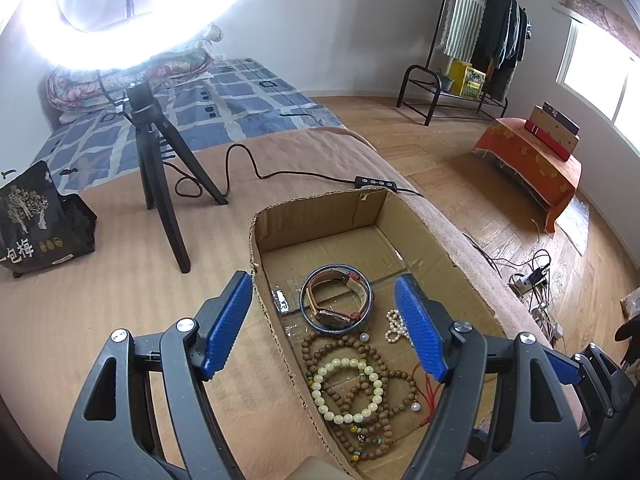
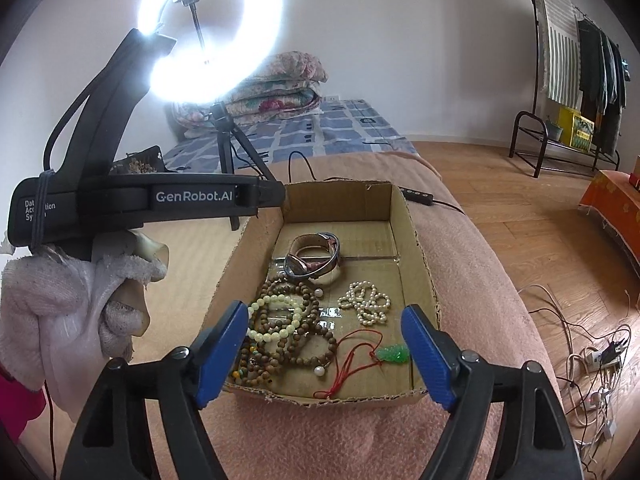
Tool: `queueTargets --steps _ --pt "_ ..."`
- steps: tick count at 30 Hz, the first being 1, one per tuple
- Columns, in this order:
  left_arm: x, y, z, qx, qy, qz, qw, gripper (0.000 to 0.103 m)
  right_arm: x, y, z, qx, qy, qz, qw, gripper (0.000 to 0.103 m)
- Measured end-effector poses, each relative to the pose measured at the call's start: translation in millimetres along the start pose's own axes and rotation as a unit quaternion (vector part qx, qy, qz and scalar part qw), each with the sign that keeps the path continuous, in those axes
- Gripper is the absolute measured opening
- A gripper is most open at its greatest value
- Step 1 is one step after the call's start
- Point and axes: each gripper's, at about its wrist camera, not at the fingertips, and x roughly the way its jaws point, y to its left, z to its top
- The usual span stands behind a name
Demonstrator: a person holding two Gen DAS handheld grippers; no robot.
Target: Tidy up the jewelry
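On the pink-brown blanket [image 2: 472,248] in front of you sits a shallow cardboard box [image 2: 416,240], and all the jewelry lies inside it.

Your left gripper [image 1: 324,320] hovers over the box's near left wall with its blue fingers [image 1: 228,320] spread wide and nothing between the pads. In the right wrist view it shows from the side at 9 o'clock, held by your hand in a white cloth glove [image 2: 60,300].

In the right wrist view, read the box from left to right. At its 8 o'clock corner lies a tangle of brown wooden bead strings [image 2: 276,344], with a pale cream bead bracelet [image 2: 276,316] resting on top of them. Just beyond, toward 12 o'clock, a wristwatch [image 2: 304,264] lies inside a bangle [image 2: 332,270], touching the far edge of the wooden beads. Toward 3 o'clock from the beads, a bunched white pearl strand [image 2: 366,302] lies apart on the bare cardboard floor. At the box's 5 o'clock, a green pendant [image 2: 394,354] on a red cord [image 2: 352,360] lies near the front wall.

Your right gripper [image 2: 324,348] hangs over that front wall with its jaws wide apart. The pendant lies between the fingers but neither pad touches it.

A lit ring light [image 2: 212,36] on a black tripod [image 2: 230,148] stands beyond the box at 11 o'clock.
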Motion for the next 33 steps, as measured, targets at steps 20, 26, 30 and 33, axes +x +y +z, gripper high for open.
queueTargets --steps 20,26,30,33 --pt "-98 13 -16 -0.005 -0.046 0.025 0.9986 0.077 -56 21 -3 -0.009 -0.02 -0.014 1.0 0.097" --pt "-141 15 -28 0.004 -0.073 0.039 0.9966 0.088 -76 24 -4 -0.008 -0.032 -0.023 0.999 0.103" --pt "-165 15 -39 0.011 -0.079 0.047 0.9957 0.088 -90 27 -3 -0.008 -0.039 -0.027 0.999 0.103" --pt "-181 16 -45 0.016 -0.084 0.053 0.9949 0.088 -100 30 -3 -0.009 -0.045 -0.031 0.998 0.103"
